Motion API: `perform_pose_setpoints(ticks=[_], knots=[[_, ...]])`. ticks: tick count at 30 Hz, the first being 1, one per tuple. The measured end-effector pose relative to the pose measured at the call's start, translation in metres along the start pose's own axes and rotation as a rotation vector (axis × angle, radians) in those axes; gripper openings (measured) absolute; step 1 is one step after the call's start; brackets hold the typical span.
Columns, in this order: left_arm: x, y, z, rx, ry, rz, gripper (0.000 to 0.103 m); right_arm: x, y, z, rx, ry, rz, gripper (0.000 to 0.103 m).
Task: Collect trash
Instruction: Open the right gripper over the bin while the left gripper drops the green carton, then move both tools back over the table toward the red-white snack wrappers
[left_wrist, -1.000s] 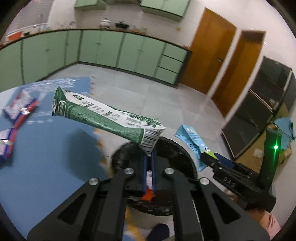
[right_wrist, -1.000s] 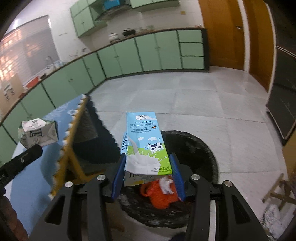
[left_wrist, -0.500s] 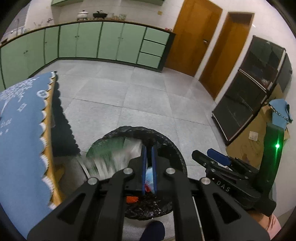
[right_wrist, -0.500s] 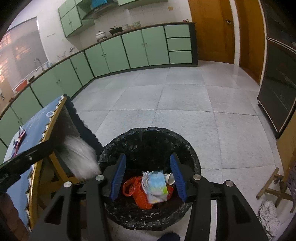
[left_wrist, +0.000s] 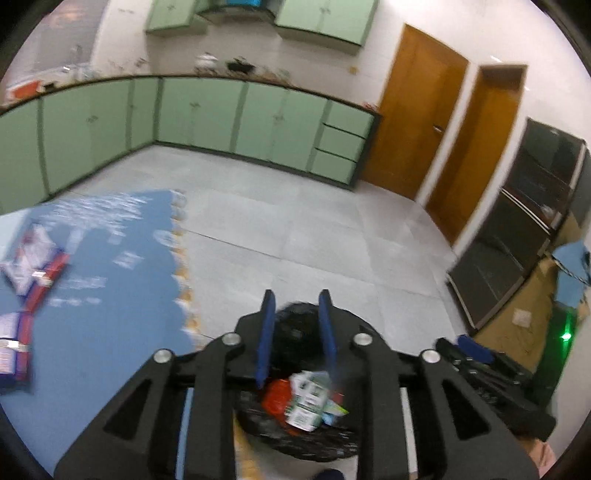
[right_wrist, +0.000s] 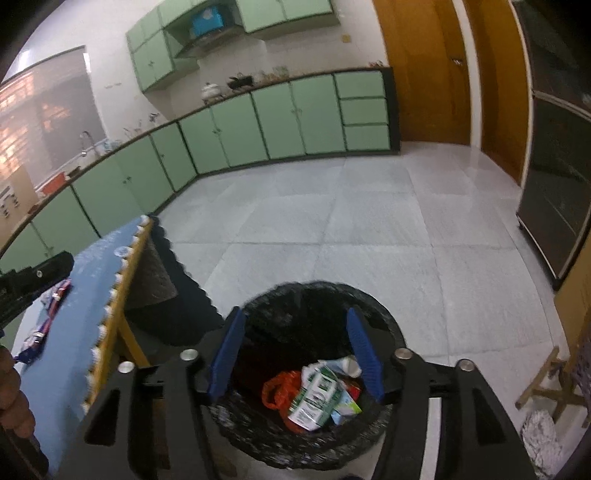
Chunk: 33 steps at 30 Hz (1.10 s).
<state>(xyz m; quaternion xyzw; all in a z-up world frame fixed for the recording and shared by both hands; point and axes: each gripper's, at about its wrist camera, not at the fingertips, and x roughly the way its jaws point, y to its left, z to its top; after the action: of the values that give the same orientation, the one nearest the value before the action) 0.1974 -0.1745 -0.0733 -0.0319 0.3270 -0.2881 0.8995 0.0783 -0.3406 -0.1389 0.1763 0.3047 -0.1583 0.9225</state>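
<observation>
Both cartons dropped: green carton (right_wrist: 314, 398) and blue milk carton (right_wrist: 345, 406) now lie in the black-lined bin (right_wrist: 384, 321); left gripper (left_wrist: 295, 325) and right gripper (right_wrist: 295, 350) have just been opening, jaws apart, nothing between; wrappers (left_wrist: 33, 254) still on the blue counter (left_wrist: 110, 295) come next.

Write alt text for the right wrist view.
The open, empty right tool hangs over a black-lined trash bin holding a green-and-white carton and an orange bag. A blue-clothed table stands left.
</observation>
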Motion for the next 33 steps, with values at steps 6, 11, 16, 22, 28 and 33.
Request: perform_pose_setpoints(ticks=[6, 11, 16, 22, 28, 33], knots=[[-0.045, 0.054, -0.004, -0.030, -0.046, 0.140, 0.036, -0.008, 0.074, 0.013, -0.085, -0.042, 0.098, 0.073], [-0.079, 0.112, -0.006, -0.059, -0.071, 0.272, 0.041, -0.007, 0.146, 0.018, -0.155, -0.059, 0.194, 0.081], [-0.112, 0.168, -0.011, -0.091, -0.086, 0.421, 0.045, -0.001, 0.211, 0.010, -0.205, -0.043, 0.270, 0.084], [-0.142, 0.225, -0.023, -0.140, -0.076, 0.547, 0.045, 0.017, 0.281, -0.010, -0.252, 0.023, 0.348, 0.085], [-0.152, 0.267, -0.037, -0.217, -0.027, 0.567, 0.047, 0.038, 0.333, -0.028, -0.329, 0.070, 0.377, 0.084], [-0.148, 0.267, -0.045, -0.223, -0.002, 0.530, 0.054, 0.070, 0.354, -0.016, -0.367, 0.099, 0.370, 0.082]])
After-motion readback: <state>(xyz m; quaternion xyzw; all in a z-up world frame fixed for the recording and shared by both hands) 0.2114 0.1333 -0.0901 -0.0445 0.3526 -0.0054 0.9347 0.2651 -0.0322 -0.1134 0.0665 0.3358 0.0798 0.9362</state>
